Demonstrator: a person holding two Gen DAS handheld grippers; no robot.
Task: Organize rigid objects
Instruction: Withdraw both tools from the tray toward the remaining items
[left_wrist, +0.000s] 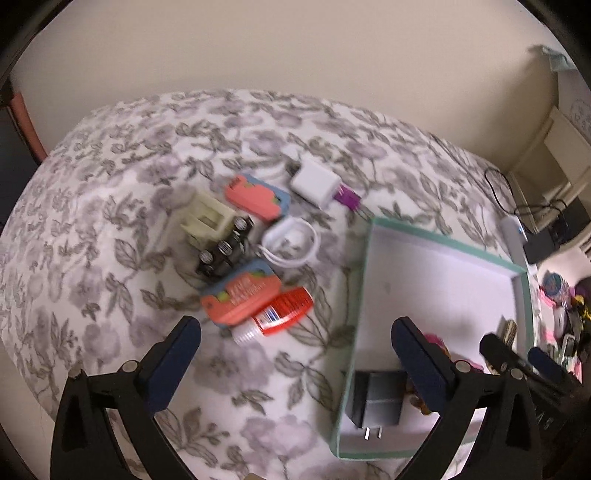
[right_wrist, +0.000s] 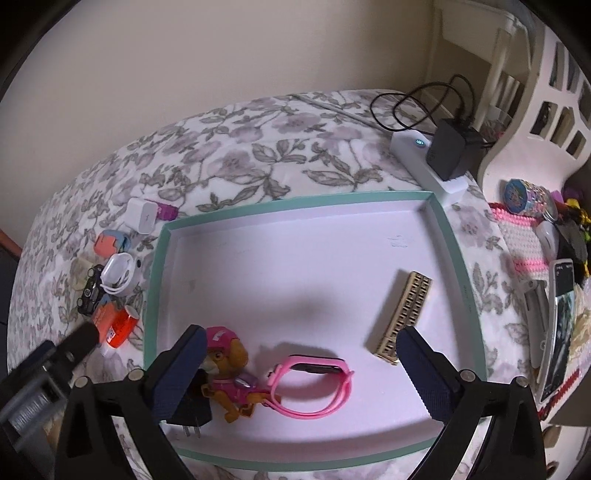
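A shallow green-rimmed box (right_wrist: 458, 258) lies on a floral bedspread; it also shows in the left wrist view (left_wrist: 439, 240). It holds a pink watch (right_wrist: 314, 384), a toy dog figure (right_wrist: 229, 373), a gold comb (right_wrist: 404, 315) and a black plug (left_wrist: 376, 400). Left of the box lie a red tube (left_wrist: 284, 310), two coral cases (left_wrist: 242, 297), batteries (left_wrist: 225, 251), a cream holder (left_wrist: 207, 218), a white cable (left_wrist: 291, 242) and a white charger (left_wrist: 314, 181). My left gripper (left_wrist: 295, 362) is open above the bedspread near the red tube. My right gripper (right_wrist: 301, 365) is open over the box's near part.
A white power strip (right_wrist: 428, 162) with a black adapter (right_wrist: 452, 151) sits behind the box. A phone (right_wrist: 557, 325), a pink knitted mat (right_wrist: 524, 236) and small clutter lie at the right. A plain wall stands behind the bed.
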